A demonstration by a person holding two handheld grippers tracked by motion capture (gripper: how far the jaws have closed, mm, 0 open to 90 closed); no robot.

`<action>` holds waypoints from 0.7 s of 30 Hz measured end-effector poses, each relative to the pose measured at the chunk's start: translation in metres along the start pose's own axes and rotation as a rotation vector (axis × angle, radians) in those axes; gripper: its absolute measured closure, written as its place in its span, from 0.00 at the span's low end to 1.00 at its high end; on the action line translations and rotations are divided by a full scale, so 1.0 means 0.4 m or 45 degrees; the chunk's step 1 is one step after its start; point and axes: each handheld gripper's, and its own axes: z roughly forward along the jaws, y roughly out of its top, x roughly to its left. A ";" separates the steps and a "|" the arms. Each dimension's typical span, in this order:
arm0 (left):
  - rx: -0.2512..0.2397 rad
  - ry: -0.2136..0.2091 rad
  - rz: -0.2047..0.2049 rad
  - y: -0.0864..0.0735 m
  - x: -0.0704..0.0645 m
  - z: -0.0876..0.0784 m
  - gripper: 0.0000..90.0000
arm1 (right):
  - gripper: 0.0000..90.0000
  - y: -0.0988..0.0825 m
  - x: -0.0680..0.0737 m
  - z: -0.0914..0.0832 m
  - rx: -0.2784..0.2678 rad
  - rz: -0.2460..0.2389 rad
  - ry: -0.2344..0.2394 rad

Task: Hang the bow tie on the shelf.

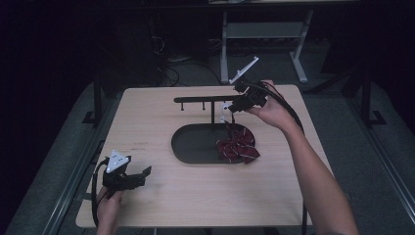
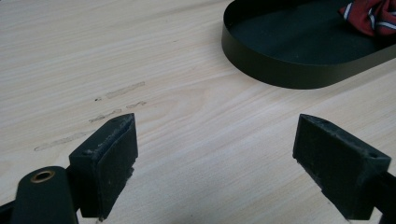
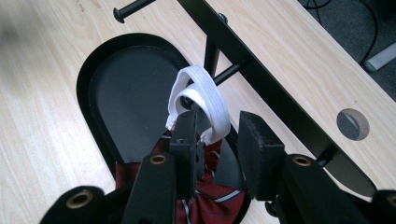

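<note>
bow tie (image 2: pixel 371 16) cut off by edge, tray (image 2: pixel 299 51) cropped

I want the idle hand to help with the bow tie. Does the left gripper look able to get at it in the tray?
Probably yes: the left gripper stands open over bare table, and only the tray's low wall lies before the bow tie.

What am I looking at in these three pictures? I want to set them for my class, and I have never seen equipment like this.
A person at a wooden table holds a hand-operated clamp, called a gripper, in each hand. One picture looks down from above; the other two come from cameras riding on each gripper, looking along its black jaws. The left gripper rests open over bare wood, holding nothing. The right gripper is at a black rack with pegs, which stands in an oval black tray. A white elastic loop is hooked over a peg and lies between the parted jaws. From it hangs a dark red striped bow.
</note>
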 end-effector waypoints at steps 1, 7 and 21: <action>0.000 0.001 0.002 0.000 0.000 0.000 0.15 | 0.74 -0.001 -0.001 -0.001 -0.003 -0.008 0.001; 0.004 0.001 0.007 0.000 0.000 0.000 0.15 | 0.73 -0.006 0.000 -0.005 -0.011 -0.003 0.014; 0.000 0.000 -0.003 -0.001 0.000 0.000 0.15 | 0.70 -0.021 0.015 -0.014 -0.018 -0.011 0.045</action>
